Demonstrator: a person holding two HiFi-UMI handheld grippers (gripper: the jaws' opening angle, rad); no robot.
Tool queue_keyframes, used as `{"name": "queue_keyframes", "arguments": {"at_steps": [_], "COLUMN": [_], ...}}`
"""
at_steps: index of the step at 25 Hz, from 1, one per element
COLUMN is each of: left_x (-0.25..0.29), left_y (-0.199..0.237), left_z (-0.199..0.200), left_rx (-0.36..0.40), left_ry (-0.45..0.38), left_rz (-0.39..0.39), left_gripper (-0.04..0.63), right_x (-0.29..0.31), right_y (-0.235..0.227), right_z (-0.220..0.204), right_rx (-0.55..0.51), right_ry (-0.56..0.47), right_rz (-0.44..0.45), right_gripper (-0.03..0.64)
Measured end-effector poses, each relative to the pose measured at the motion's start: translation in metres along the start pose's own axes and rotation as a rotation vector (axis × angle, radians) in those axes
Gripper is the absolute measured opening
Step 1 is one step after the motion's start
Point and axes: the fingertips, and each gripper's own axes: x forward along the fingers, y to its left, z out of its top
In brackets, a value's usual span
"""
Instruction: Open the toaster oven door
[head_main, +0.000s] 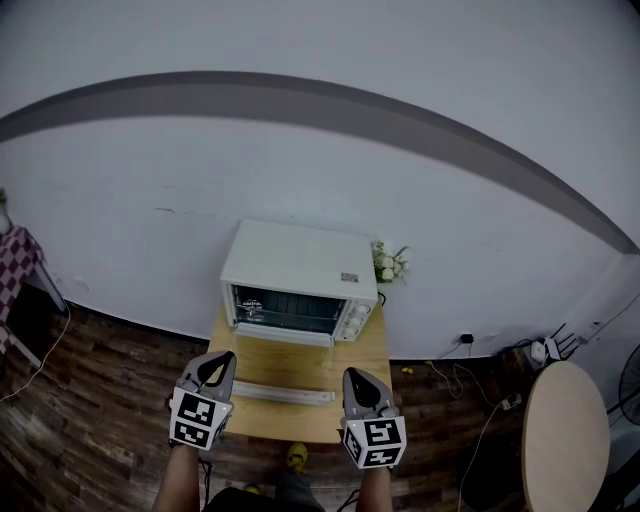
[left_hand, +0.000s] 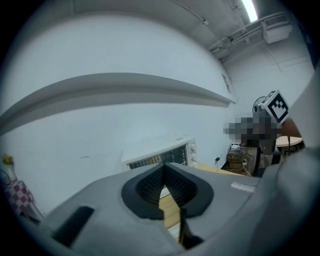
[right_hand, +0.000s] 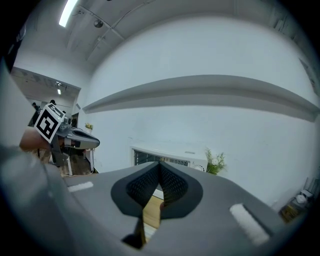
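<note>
So the white toaster oven (head_main: 298, 265) sits at the back of a small wooden table (head_main: 355, 375), up against the wall, with a little flower bunch (head_main: 388, 265) beside it. Its front window (head_main: 288, 310) is dark and the racks show. A white bar (head_main: 285, 392) lies across the table nearer the person. It could be the handle of a glass door dropped flat, or just something loose, I honestly can't tell. That fits a door already down, or one shut and waiting. The left gripper (head_main: 222, 360) and right gripper (head_main: 357, 375) hover over the table's near edge, well short of the oven, both with jaws pressed together and nothing in them.
</note>
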Motion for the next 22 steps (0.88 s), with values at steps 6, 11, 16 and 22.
{"name": "queue_keyframes", "arguments": {"at_steps": [6, 11, 16, 22], "left_x": [-0.015, -0.021, -0.03, -0.04], "left_y": [0.005, 0.008, 0.01, 0.014], "left_z": [0.018, 0.022, 0.03, 0.041], "left_rx": [-0.048, -0.054, -0.048, -0.048], "left_ry": [-0.057, -0.069, -0.085, -0.119], "left_rz": [0.026, 0.034, 0.038, 0.038], "left_gripper": [0.0, 0.0, 0.0, 0.001], "right_x": [-0.009, -0.015, -0.022, -0.027], "right_y": [0.003, 0.003, 0.006, 0.01], "right_z": [0.009, 0.014, 0.023, 0.033], "right_rx": [0.022, 0.001, -0.009, -0.028], "right_ry": [-0.033, -0.04, -0.058, -0.067], "right_rz": [-0.007, -0.018, -0.025, -0.028], "right_gripper": [0.009, 0.008, 0.008, 0.009]}}
